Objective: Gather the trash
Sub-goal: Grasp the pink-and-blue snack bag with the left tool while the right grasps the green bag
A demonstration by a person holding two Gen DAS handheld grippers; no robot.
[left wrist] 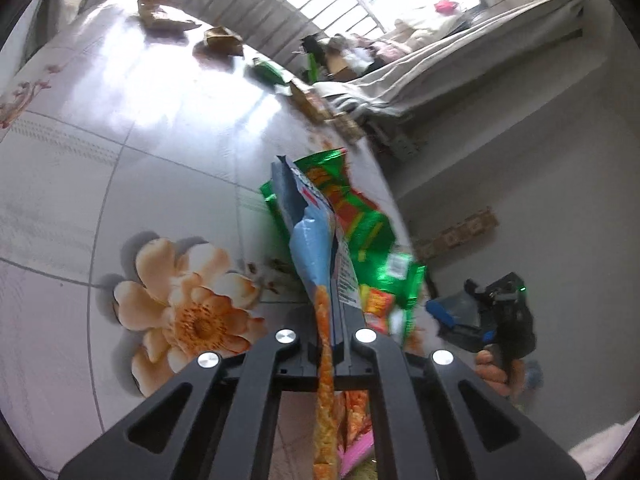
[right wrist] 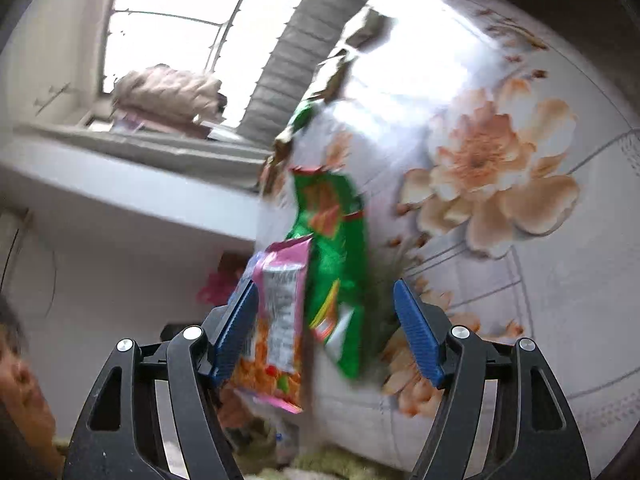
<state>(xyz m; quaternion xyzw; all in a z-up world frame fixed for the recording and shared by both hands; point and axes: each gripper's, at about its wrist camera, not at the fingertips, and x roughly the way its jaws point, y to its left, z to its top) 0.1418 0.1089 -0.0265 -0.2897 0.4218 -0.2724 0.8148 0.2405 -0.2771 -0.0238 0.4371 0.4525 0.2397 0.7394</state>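
Pinching a crinkled blue-and-orange foil snack bag [left wrist: 316, 248] tight, the left gripper [left wrist: 334, 320] bunches wrappers into one handful, a green foil bag [left wrist: 372, 232] at its two o'clock, while the right gripper [right wrist: 324, 328] gapes wide, nothing clamped, a pink packet [right wrist: 276, 320] between its jaws.

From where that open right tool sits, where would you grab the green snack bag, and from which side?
Hedged guess: take the green snack bag by its near lower edge, coming from the table's edge side. The bag is flat and crinkled, and that end lies between the right tool's open fingers, beside the pink wrapper. A thin flat edge suits a pinch better than the broad face.
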